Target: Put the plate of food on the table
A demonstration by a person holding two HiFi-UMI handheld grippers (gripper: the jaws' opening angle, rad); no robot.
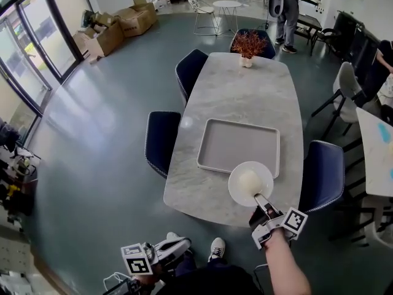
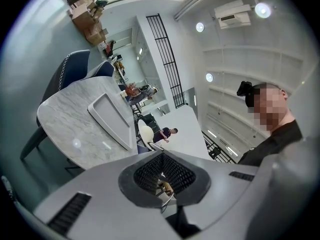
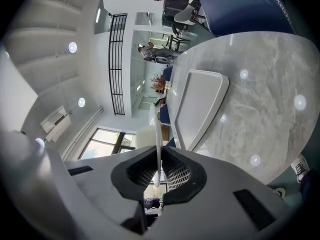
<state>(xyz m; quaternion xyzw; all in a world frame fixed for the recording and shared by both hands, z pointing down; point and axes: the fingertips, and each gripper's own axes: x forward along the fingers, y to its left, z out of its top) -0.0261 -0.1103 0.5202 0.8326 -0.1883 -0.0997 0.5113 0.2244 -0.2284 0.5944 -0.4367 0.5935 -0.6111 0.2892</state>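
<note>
Hanging low by the person's left leg, well short of the table (image 1: 245,91), the left claw (image 1: 175,246) has its jaws pressed together on nothing. I take it to be parked there because this job needs only one hand. Further right, a pale tray (image 1: 238,137) lies flat on the marbled top near the close end, with a small potted plant (image 1: 249,43) far off at the other end. The white plate (image 1: 263,176) sits over the tray's near right corner and the bare stone beside it, carrying a pale rounded mound of food (image 1: 248,180). The right claw (image 1: 262,201) pinches the plate's near rim, pads clamped on the thin edge. That edge grip seems meant to keep the dish roughly level so the food does not slide. My guess is that the plate is not yet set down, though I cannot tell whether it touches the tray.
</note>
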